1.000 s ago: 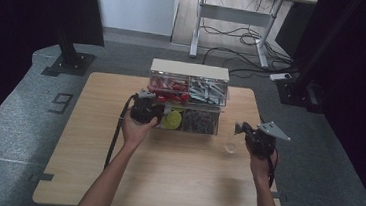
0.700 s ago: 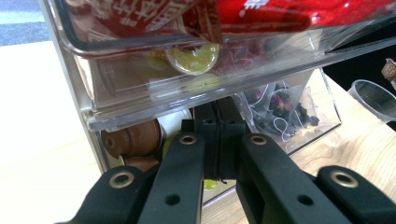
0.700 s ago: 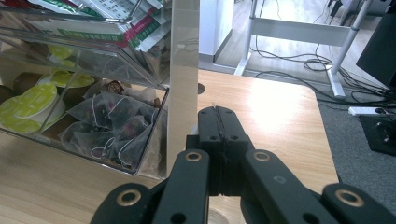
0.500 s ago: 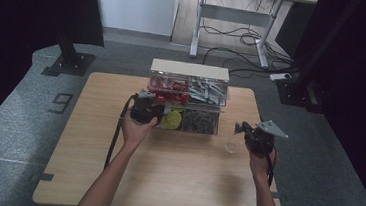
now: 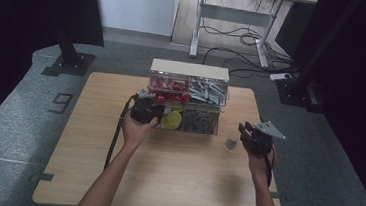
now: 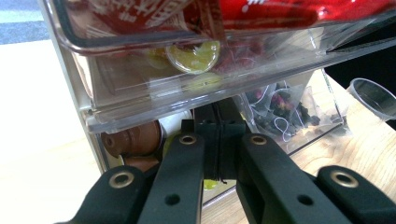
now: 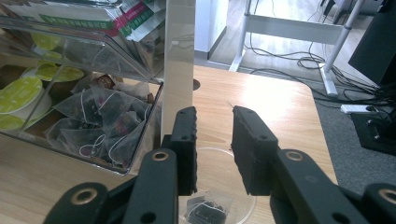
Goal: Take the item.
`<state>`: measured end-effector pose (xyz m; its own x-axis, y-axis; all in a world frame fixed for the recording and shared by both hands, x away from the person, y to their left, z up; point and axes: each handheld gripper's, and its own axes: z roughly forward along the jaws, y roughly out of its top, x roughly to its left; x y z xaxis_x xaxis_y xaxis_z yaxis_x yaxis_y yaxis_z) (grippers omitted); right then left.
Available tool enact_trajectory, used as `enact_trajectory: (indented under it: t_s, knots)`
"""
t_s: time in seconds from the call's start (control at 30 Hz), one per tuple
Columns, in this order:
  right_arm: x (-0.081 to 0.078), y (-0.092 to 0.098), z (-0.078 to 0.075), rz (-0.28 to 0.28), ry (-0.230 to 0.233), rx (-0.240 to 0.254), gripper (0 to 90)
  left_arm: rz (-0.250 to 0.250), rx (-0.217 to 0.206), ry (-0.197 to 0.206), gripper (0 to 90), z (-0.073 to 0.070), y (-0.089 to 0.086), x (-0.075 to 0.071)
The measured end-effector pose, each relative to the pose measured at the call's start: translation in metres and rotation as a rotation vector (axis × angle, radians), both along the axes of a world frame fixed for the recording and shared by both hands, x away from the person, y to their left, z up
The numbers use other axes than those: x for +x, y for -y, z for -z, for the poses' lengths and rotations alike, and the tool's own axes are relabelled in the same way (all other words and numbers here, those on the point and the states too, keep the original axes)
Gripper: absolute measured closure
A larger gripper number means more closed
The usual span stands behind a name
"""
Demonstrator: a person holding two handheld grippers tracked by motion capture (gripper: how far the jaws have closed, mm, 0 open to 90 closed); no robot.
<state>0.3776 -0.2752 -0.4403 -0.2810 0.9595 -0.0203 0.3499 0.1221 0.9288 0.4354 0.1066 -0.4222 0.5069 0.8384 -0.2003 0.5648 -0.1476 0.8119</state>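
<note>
Clear plastic cup (image 5: 230, 144) stands on the desk (image 5: 89, 175) just in front of the transparent drawer organizer (image 5: 186, 96), near its right corner, and the right gripper (image 5: 248, 134) hangs just beside it; at this distance the cup is small and its contents cannot be made out. The left gripper (image 5: 156, 111) is pushed up against the lower left drawer, its tips lost against the dark body and the hand (image 5: 136, 129) behind it.

From the left gripper view, the fingers (image 6: 187, 154) are clenched together on what looks like the dark handle of the lower drawer (image 6: 140, 109), though the contact itself is half hidden by them. Brown and green capsules (image 6: 133, 140) sit behind the plastic, tea bags (image 6: 289, 109) in the neighbouring compartment, and the cup's rim (image 6: 373, 95) is cut off at the right edge.

From the right gripper view, the fingers (image 7: 187, 140) have just been spreading and stand released above the cup (image 7: 219, 186), nothing between them. A dark tea bag (image 7: 205, 212) lies in the cup, partly cut off by the bottom edge.
</note>
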Motion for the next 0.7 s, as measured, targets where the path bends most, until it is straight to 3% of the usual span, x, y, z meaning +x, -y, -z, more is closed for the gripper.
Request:
enact_trajectory:
  t_s: [0.43, 0.7]
  knots:
    - [-0.014, 0.002, 0.008, -0.049, 0.011, 0.052, 59.3, 0.005, -0.002, -0.003, 89.8, 0.002, 0.003, 0.000]
    - [-0.023, 0.003, 0.017, -0.089, -0.012, 0.113, 54.8, 0.004, -0.003, -0.002, 90.0, 0.001, 0.002, -0.001]
